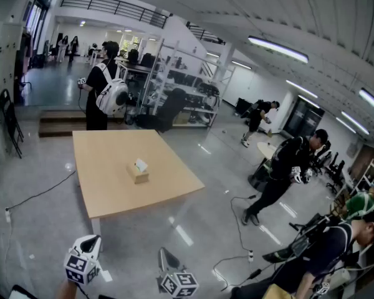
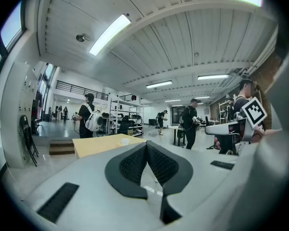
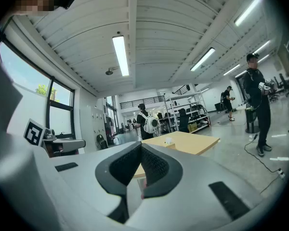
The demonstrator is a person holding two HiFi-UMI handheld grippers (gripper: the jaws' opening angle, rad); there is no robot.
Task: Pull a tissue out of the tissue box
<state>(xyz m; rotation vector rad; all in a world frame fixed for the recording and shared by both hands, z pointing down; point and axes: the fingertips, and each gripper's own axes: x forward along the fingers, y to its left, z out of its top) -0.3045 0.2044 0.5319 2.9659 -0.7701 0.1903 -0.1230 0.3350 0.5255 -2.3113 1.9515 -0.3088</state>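
Observation:
A tan tissue box (image 1: 138, 173) with a white tissue (image 1: 141, 165) sticking up from its top sits in the middle of a light wooden table (image 1: 112, 195). Both grippers are low in the head view, well short of the table's near edge. My left gripper (image 1: 90, 242) is at the bottom left and my right gripper (image 1: 164, 255) at the bottom centre. In the left gripper view the jaws (image 2: 147, 144) are shut and hold nothing, with the box (image 2: 125, 141) small and far ahead. In the right gripper view the jaws (image 3: 140, 146) are shut and hold nothing, and the box (image 3: 169, 141) lies far off.
A person with a white backpack (image 1: 107, 87) stands behind the table by metal shelves (image 1: 177, 86). Another person (image 1: 285, 170) walks on the right near a small round table (image 1: 266, 149). Cables (image 1: 237, 229) trail over the glossy floor. A low step (image 1: 59, 123) lies at the back left.

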